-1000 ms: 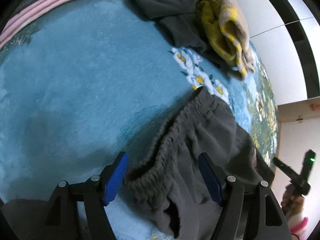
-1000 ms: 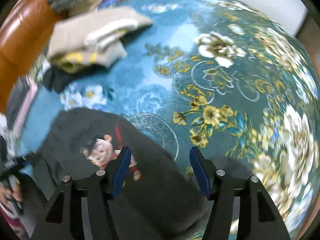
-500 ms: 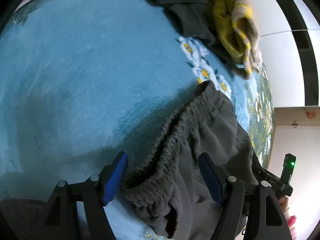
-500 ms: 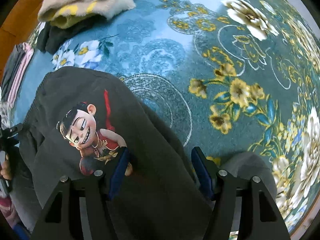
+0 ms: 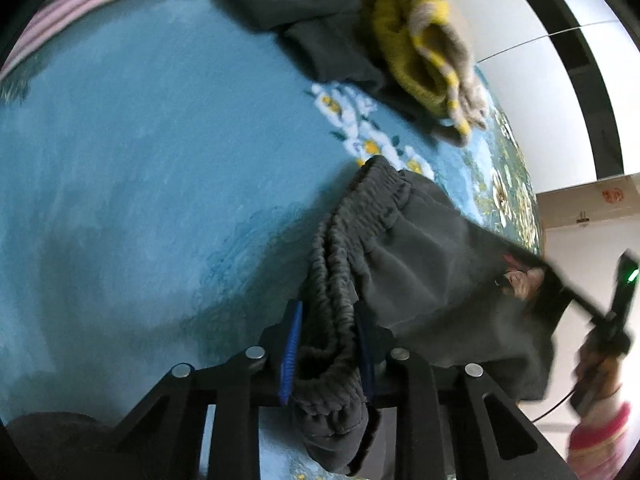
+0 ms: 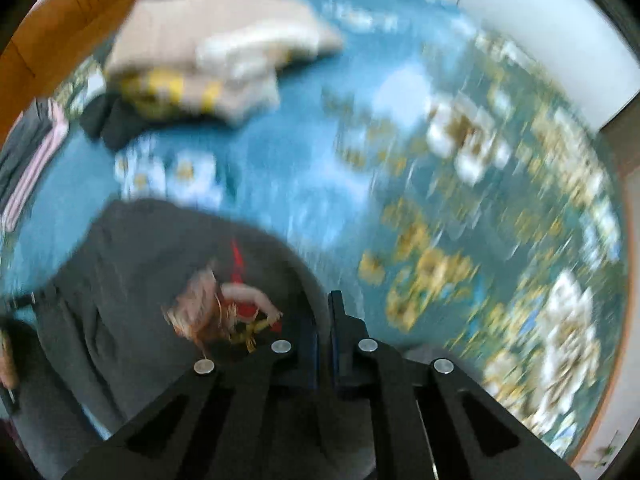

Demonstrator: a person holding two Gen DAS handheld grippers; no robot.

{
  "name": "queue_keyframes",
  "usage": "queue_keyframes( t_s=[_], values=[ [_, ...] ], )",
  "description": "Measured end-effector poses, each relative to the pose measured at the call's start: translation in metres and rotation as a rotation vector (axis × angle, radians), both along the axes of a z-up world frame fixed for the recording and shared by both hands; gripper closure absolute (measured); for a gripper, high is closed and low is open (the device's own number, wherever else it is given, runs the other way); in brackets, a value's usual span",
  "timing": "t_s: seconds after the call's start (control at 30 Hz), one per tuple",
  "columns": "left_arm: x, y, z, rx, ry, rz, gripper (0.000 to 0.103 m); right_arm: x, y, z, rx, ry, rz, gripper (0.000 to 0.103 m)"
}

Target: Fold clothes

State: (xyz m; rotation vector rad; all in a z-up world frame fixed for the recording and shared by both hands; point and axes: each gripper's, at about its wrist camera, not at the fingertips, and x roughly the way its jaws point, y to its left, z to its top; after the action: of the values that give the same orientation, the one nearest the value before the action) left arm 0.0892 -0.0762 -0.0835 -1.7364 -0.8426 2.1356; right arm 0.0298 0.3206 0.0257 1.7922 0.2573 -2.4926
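- Currently, at far left of the left wrist view, a folded pink-and-grey striped garment (image 5: 76, 4) lies at the edge of the teal floral carpet (image 5: 140, 168).
- Left gripper (image 5: 326, 354): jaws are closing, narrow, with the blue pads pressing on the gathered elastic waistband of the dark grey fabric shorts (image 5: 420, 276). The waistband is bunched between the pads and hangs below them.
- The shorts stretch from the left gripper toward the right, lifted partly off the carpet; a cartoon-figure print (image 6: 224, 308) shows on the front.
- Behind the shorts, a dark folded garment (image 5: 304, 4) lies on the carpet with a yellow-and-beige knitted garment (image 5: 424, 52) on top of it.
- Right gripper (image 6: 323, 344): jaws are drawn fully together, pinching the edge of the shorts just right of the print. This view is motion-blurred.
- At far right of the left wrist view, the right gripper appears blurred, held in a hand (image 5: 600, 364) with a pink-and-yellow striped sleeve (image 5: 596, 444).
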Motion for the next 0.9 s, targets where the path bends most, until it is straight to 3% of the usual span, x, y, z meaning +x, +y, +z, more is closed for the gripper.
queue_keyframes(
  t_s=[0.2, 0.4, 0.47, 0.57, 0.6, 0.63, 0.7, 0.87, 0.9],
  values=[
    [-0.001, -0.020, 0.007, 0.028, 0.065, 0.093, 0.081, -0.056, -0.041, 0.058, 0.130, 0.223, 0.053, 0.098],
    [-0.006, -0.021, -0.002, 0.008, 0.032, 0.106, 0.081, -0.095, -0.060, -0.004, 0.068, 0.060, 0.027, 0.096],
    [-0.006, -0.019, -0.002, 0.001, 0.036, 0.098, 0.081, -0.090, -0.059, -0.019, 0.056, 0.027, 0.024, 0.087],
    [-0.007, -0.018, -0.006, 0.003, 0.022, 0.099, 0.081, -0.072, -0.048, -0.007, 0.002, 0.055, 0.021, 0.046],
    [-0.007, -0.018, -0.007, 0.007, 0.017, 0.102, 0.081, -0.065, -0.039, 0.004, -0.029, 0.081, 0.008, 0.040],
    [-0.008, -0.019, -0.009, 0.013, 0.014, 0.107, 0.081, -0.057, -0.030, 0.015, -0.062, 0.108, -0.006, 0.039],
    [-0.007, -0.020, -0.009, 0.027, 0.010, 0.113, 0.081, -0.032, 0.007, 0.038, -0.138, 0.180, -0.080, 0.038],
    [-0.008, -0.015, -0.010, 0.026, 0.008, 0.107, 0.081, 0.039, 0.122, 0.028, -0.256, 0.231, -0.430, 0.033],
    [-0.008, -0.015, -0.010, 0.028, 0.006, 0.107, 0.081, 0.059, 0.148, 0.008, -0.293, 0.198, -0.540, 0.033]
  ],
)
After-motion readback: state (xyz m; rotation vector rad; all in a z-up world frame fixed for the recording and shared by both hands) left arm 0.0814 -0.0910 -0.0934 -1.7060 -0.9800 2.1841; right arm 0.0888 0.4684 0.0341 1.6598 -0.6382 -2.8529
